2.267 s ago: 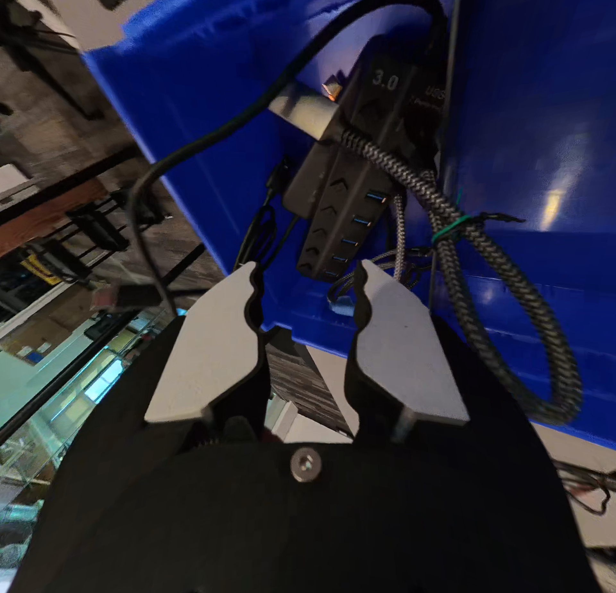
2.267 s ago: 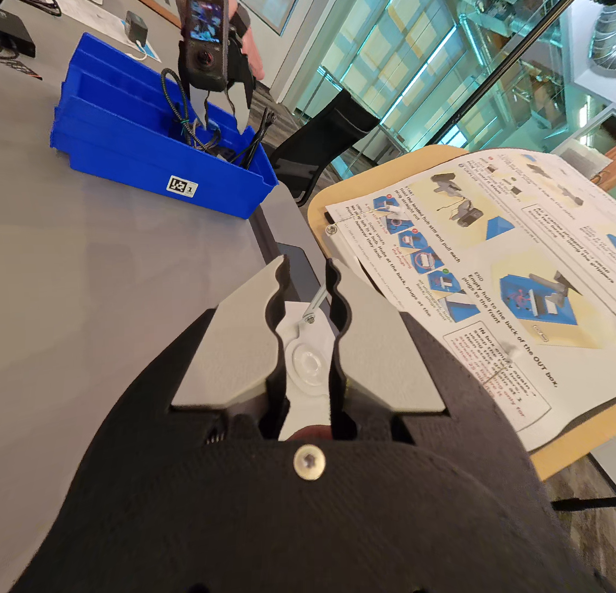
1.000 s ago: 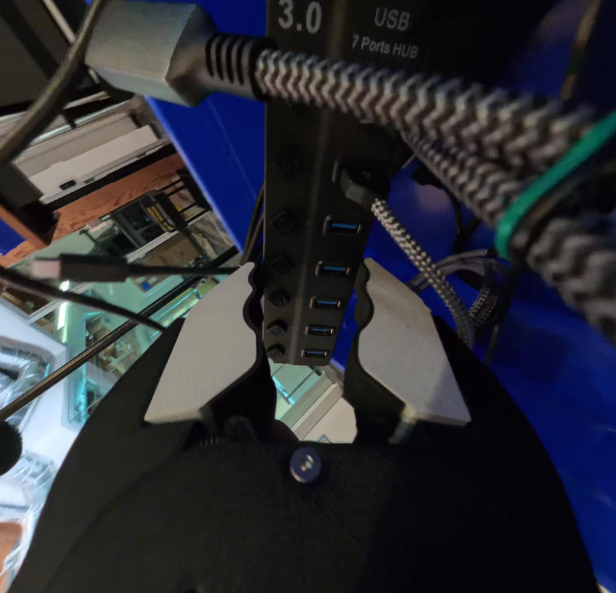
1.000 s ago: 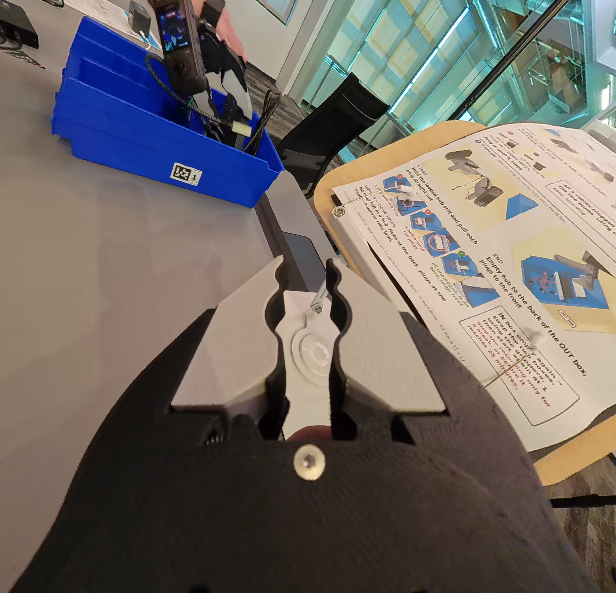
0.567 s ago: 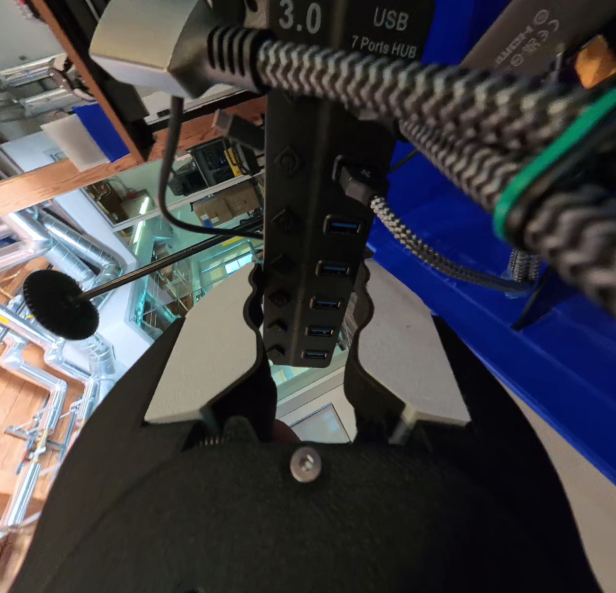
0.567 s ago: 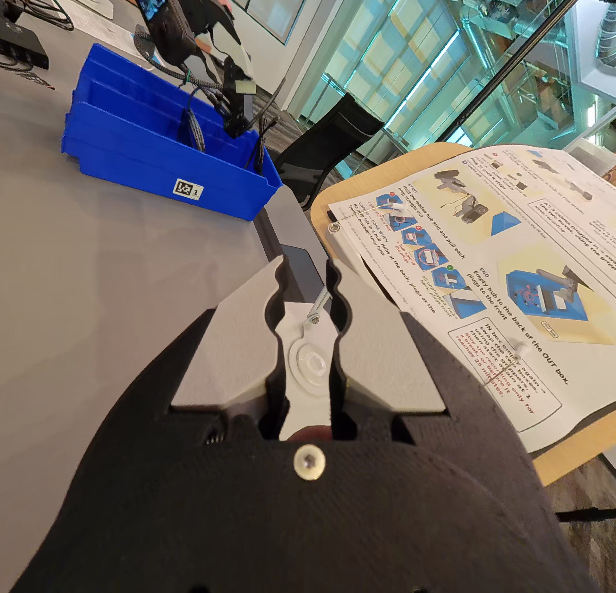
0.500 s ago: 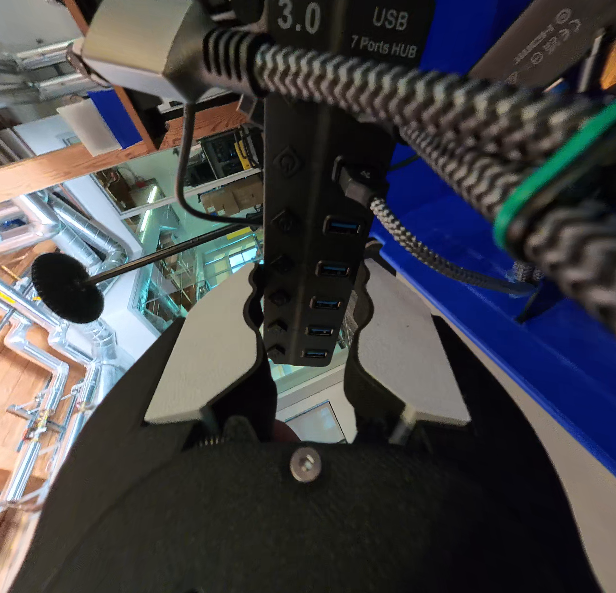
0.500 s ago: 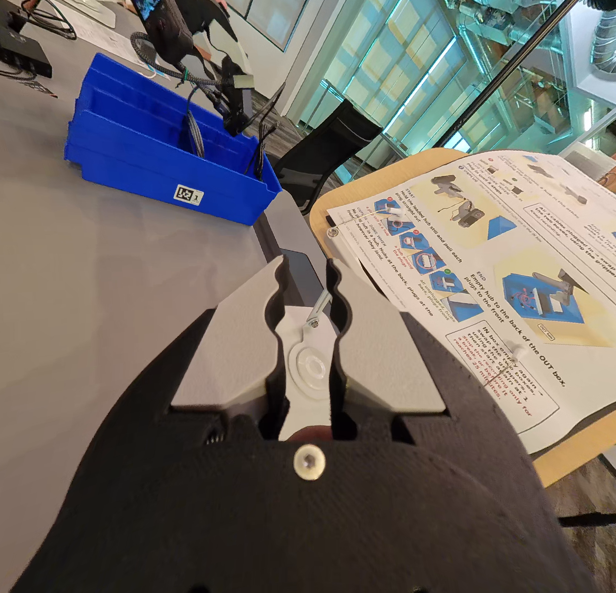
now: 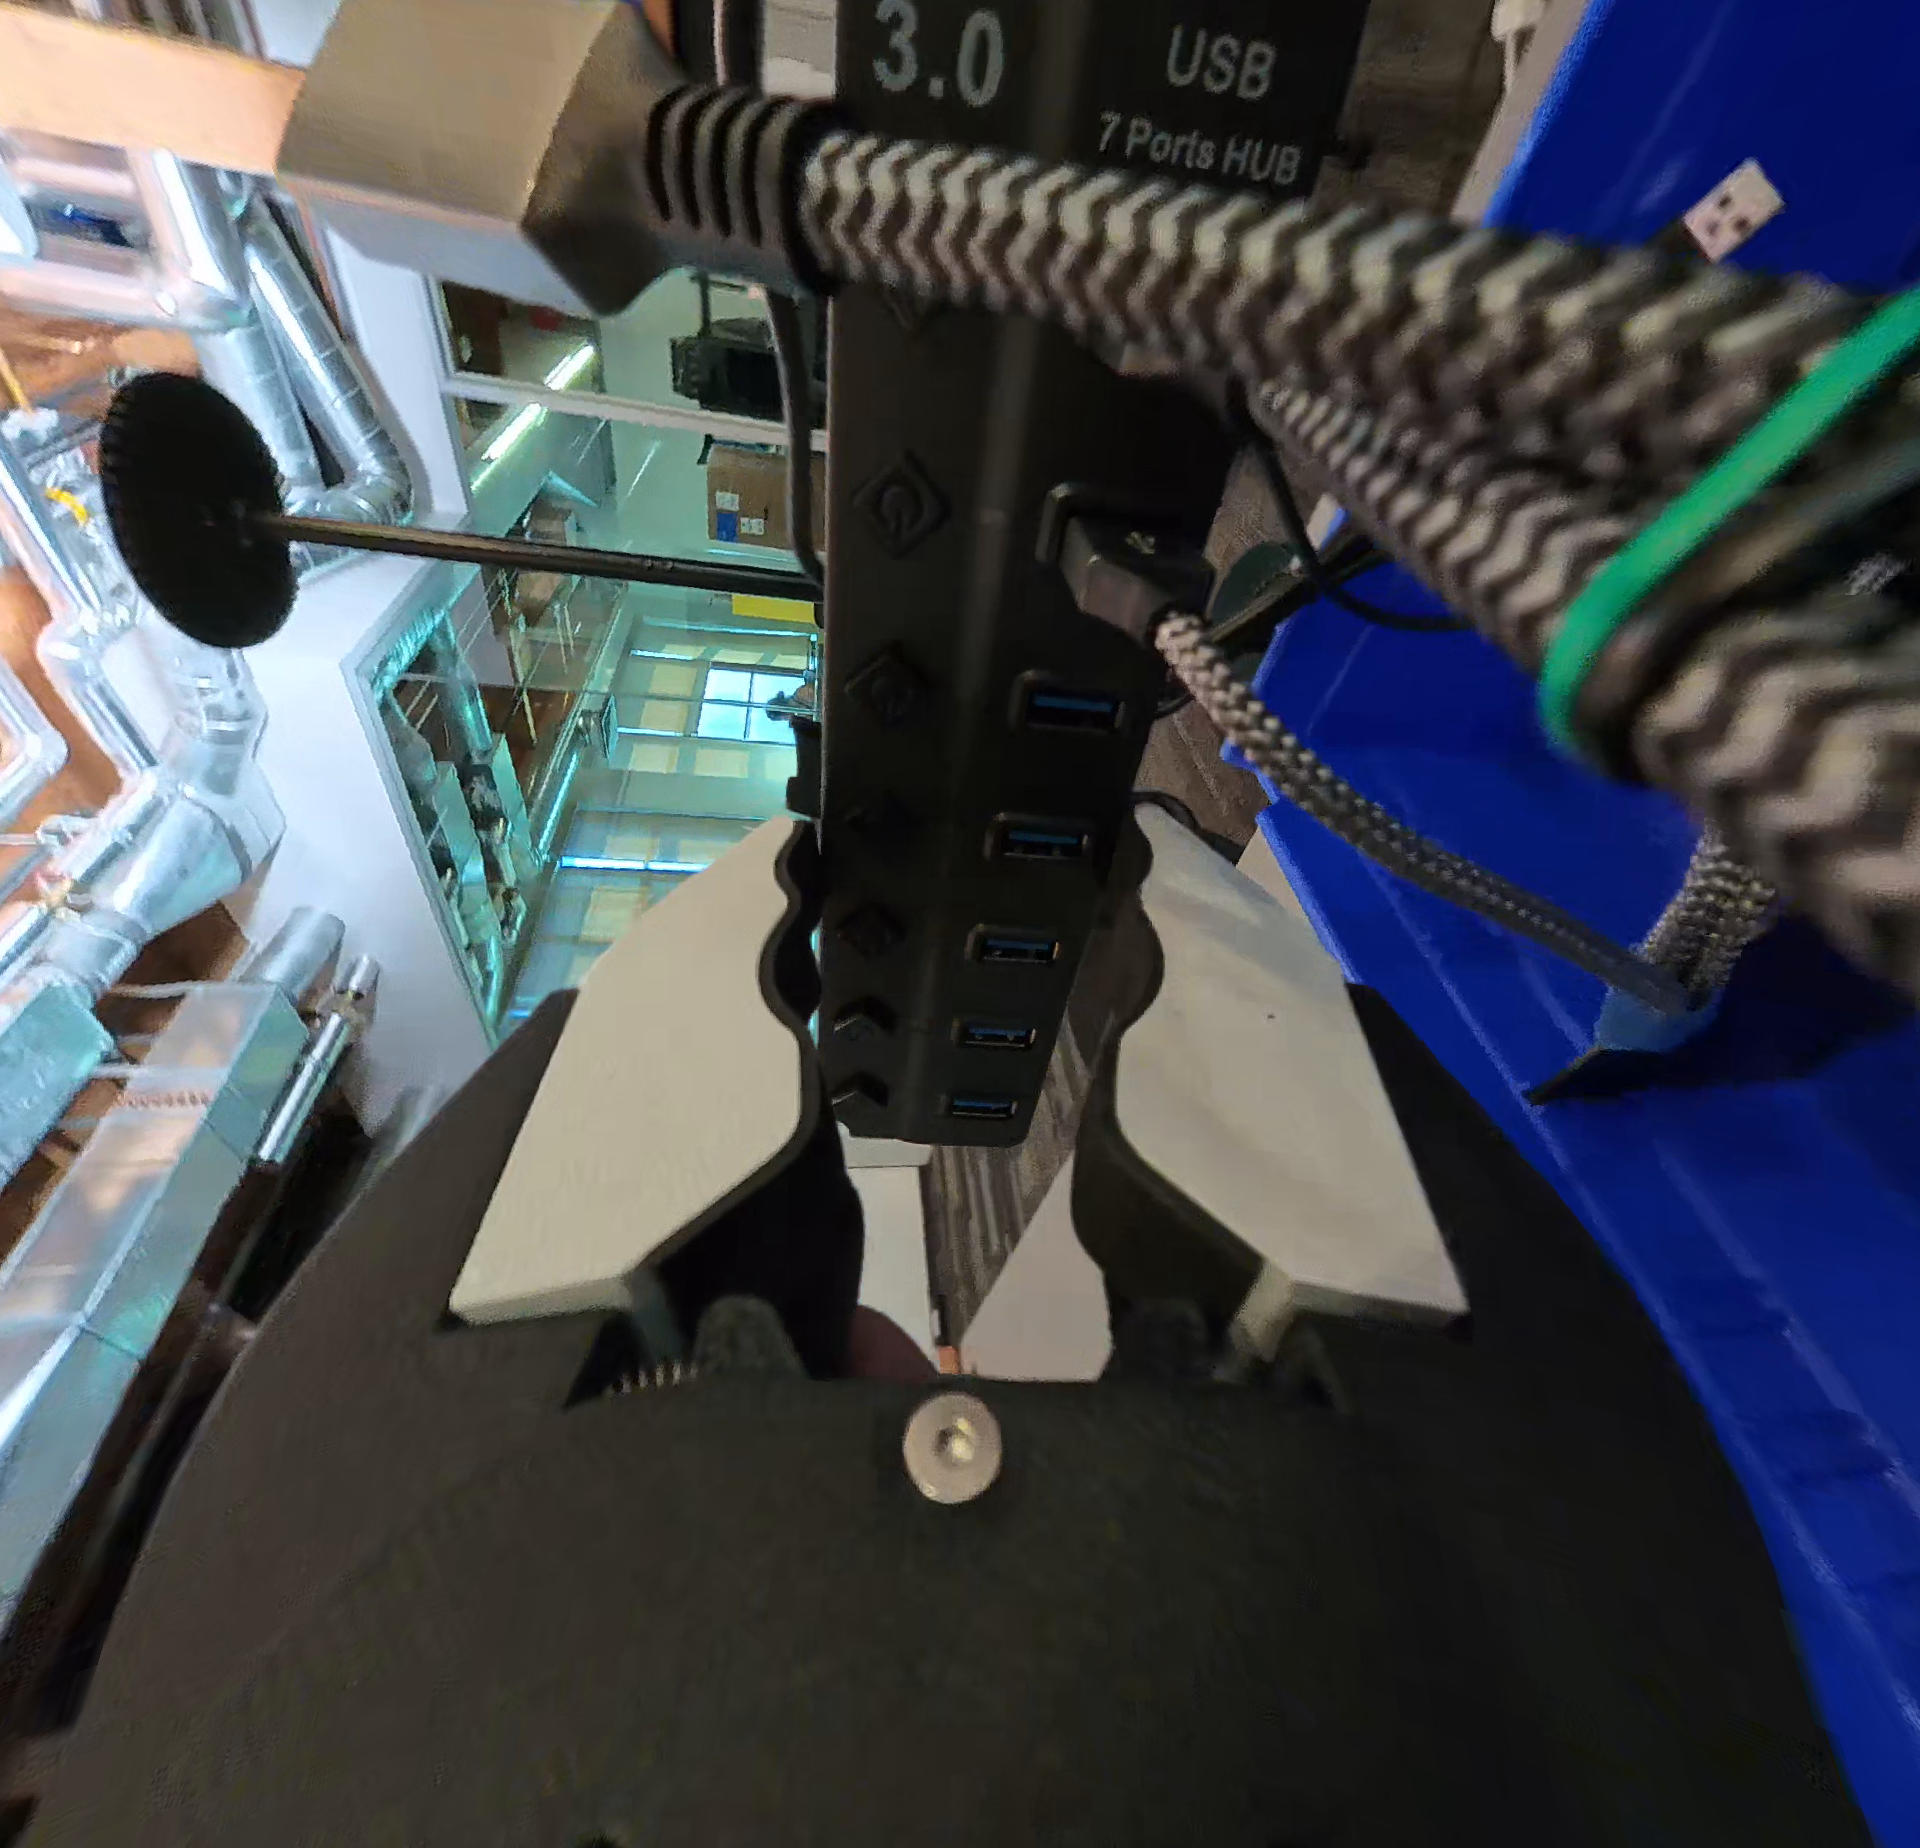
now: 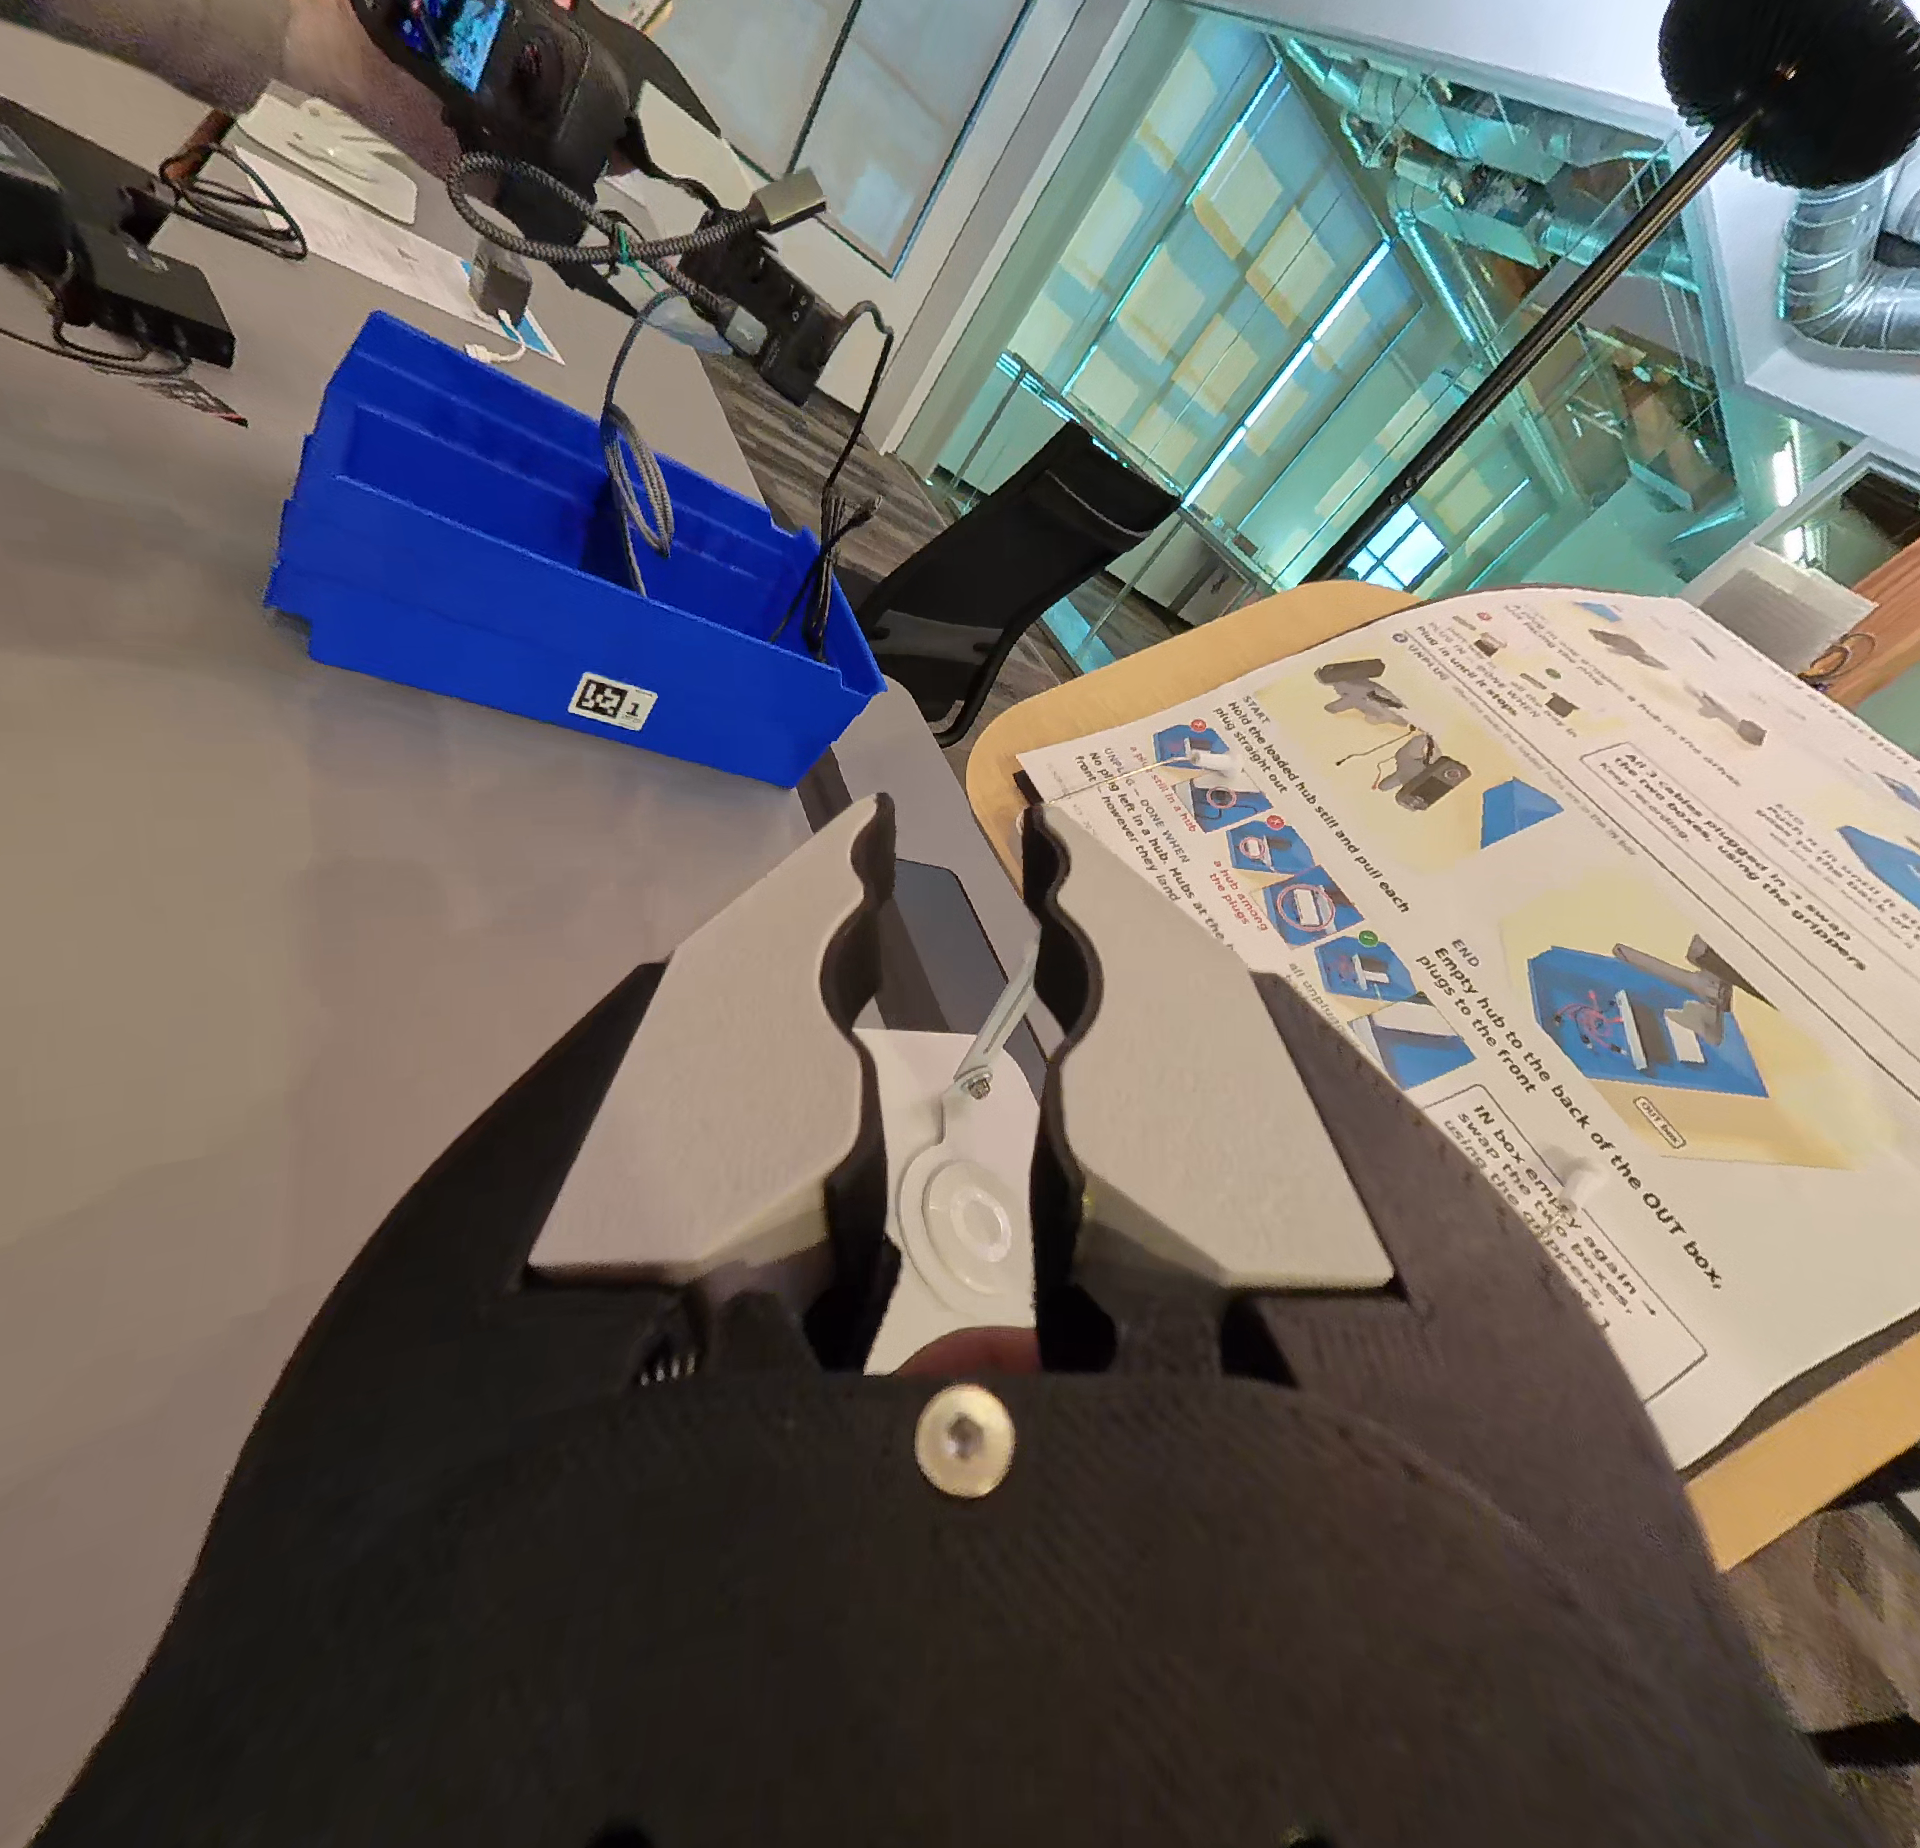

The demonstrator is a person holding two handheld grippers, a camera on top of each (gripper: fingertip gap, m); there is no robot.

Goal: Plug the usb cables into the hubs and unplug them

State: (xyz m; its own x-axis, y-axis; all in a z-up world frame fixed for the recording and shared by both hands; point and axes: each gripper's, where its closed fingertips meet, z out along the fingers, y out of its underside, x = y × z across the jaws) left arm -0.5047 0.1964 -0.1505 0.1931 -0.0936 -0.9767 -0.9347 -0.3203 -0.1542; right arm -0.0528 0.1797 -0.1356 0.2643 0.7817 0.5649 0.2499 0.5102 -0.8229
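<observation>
The left gripper (image 9: 961,925) was clamped on the lower end of a black hub (image 9: 966,655), its grey fingers (image 9: 665,1050) pressed against both narrow sides. The hub stood lengthwise away from the camera, lifted clear of the blue bin (image 9: 1714,1227), which filled the right edge of the left wrist view. A thin braided cable (image 9: 1340,811) was plugged into one upper port on the hub's right side and trailed down into the bin. The five blue ports below it were empty. A thick braided cable (image 9: 1195,240) with a grey plug (image 9: 457,125) lay across the hub's upper face, hiding part of it, and a green tie (image 9: 1704,531) bound its coil at the right. A thin black cable (image 9: 800,448) hung behind the hub on the left.

In the right wrist view the left gripper (image 10: 665,136) and hub (image 10: 769,323) were held high above the bin (image 10: 540,614), the thin braided cable (image 10: 634,468) dangling into its middle and another black cable (image 10: 831,551) hanging into the bin's near corner. The bin sat on a grey table (image 10: 312,967). A black box (image 10: 114,271) with wires lay at the table's far left.

The right gripper (image 10: 956,863) was well apart from the bin, its fingers (image 10: 727,1071) slightly apart and holding nothing. Just beyond it to the right lay an instruction sheet (image 10: 1558,915) on a wooden board (image 10: 1143,655). A black chair (image 10: 1039,551) stood past the table, and a black stand (image 10: 1558,281) crossed the windows.
</observation>
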